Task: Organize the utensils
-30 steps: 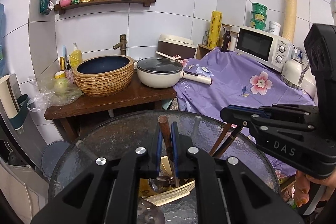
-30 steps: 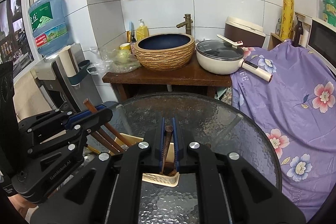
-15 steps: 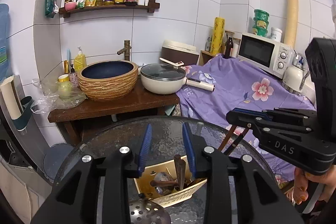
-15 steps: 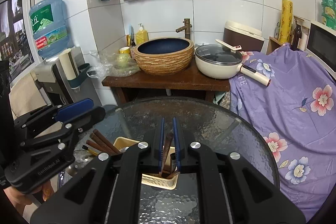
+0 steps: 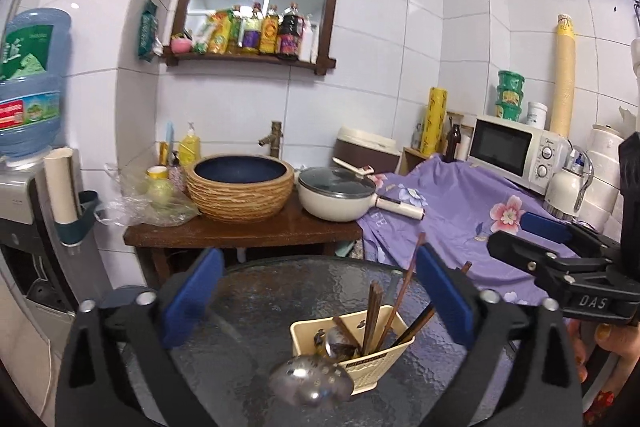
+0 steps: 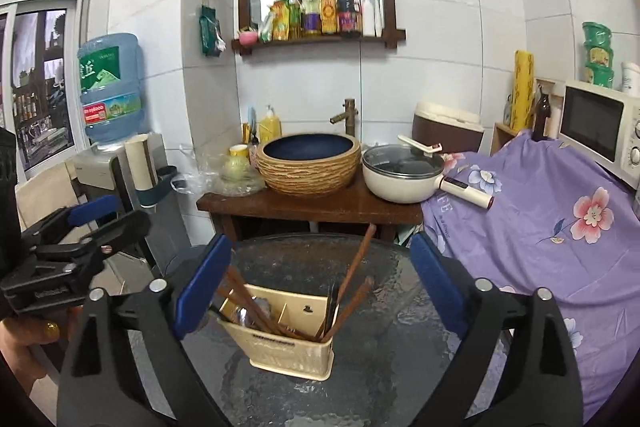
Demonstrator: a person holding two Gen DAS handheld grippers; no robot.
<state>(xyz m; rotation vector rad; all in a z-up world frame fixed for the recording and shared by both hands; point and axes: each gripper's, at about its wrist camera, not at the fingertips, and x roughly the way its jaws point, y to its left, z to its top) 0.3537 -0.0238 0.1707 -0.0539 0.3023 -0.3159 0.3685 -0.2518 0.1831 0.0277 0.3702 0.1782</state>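
A cream utensil holder (image 5: 374, 361) (image 6: 291, 347) stands on the round glass table (image 5: 256, 307) (image 6: 384, 331). Brown chopsticks (image 5: 403, 293) (image 6: 357, 265) and dark-handled utensils lean in its compartments. A perforated metal skimmer (image 5: 308, 383) rests against its near side. My left gripper (image 5: 316, 291) (image 6: 116, 217) hangs above and behind the holder, its jaws opening wide with nothing gripped. My right gripper (image 6: 320, 281) (image 5: 516, 233) is likewise above the holder, jaws opening, blue pads clear of the chopsticks. A hand shows at each outer edge.
Behind the table, a wooden stand (image 6: 312, 207) carries a woven basin (image 6: 308, 163) and a lidded white pan (image 6: 400, 179). To the right a purple flowered cloth (image 6: 540, 227) drapes under a microwave (image 5: 512, 151). A water dispenser (image 5: 28, 187) stands on the left.
Both grippers went from shut on a brown stick to wide open. The sticks now stand in the holder. Both grippers drew back and rose a little.
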